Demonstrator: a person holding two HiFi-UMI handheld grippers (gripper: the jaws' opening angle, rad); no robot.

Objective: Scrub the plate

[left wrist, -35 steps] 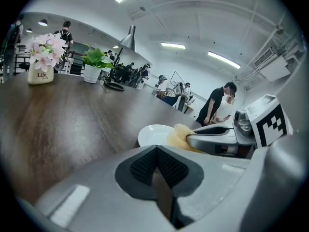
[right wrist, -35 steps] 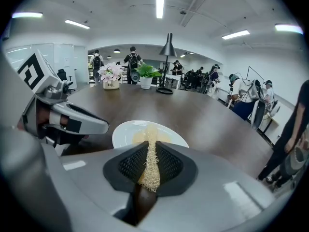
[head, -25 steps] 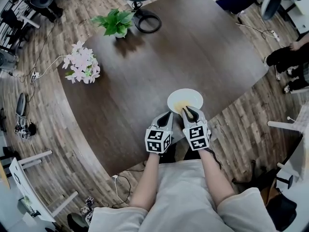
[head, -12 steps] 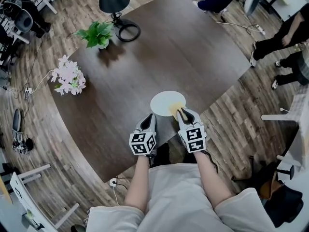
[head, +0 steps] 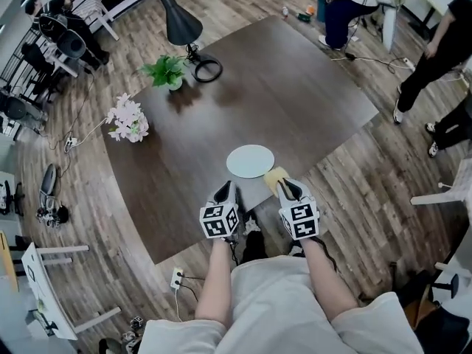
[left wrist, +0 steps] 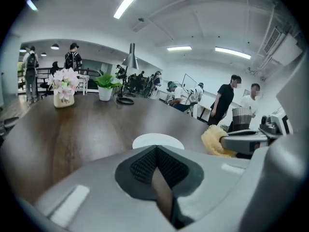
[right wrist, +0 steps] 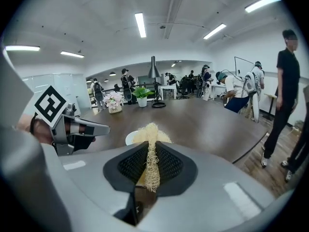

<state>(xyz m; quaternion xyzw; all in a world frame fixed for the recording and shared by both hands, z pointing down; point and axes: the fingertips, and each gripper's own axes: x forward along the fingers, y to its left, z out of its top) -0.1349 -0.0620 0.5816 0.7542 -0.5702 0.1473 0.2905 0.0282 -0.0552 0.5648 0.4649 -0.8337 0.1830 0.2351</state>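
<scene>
A white round plate [head: 250, 161] lies flat on the dark wooden table [head: 295, 94], near its front edge. My right gripper [head: 284, 186] is shut on a yellow fibrous scrubber [head: 275, 176], held just off the plate's near right rim, not touching it. In the right gripper view the scrubber [right wrist: 150, 146] sticks up between the jaws, and the plate [right wrist: 129, 138] shows behind it. My left gripper [head: 223, 192] is shut on nothing, near-left of the plate. The left gripper view shows the plate [left wrist: 158, 140] ahead, with the scrubber [left wrist: 214, 140] at the right.
A vase of pink flowers [head: 127, 121], a potted green plant [head: 167, 71] and a black lamp [head: 183, 22] with a ring base [head: 207, 70] stand at the table's far left. People [head: 435, 43] stand on the wood floor at the right. The table's front edge runs under my grippers.
The right gripper with the scrubber has drawn back off the plate toward me. The left gripper has also pulled back a little. The head view has shifted, showing more of the room.
</scene>
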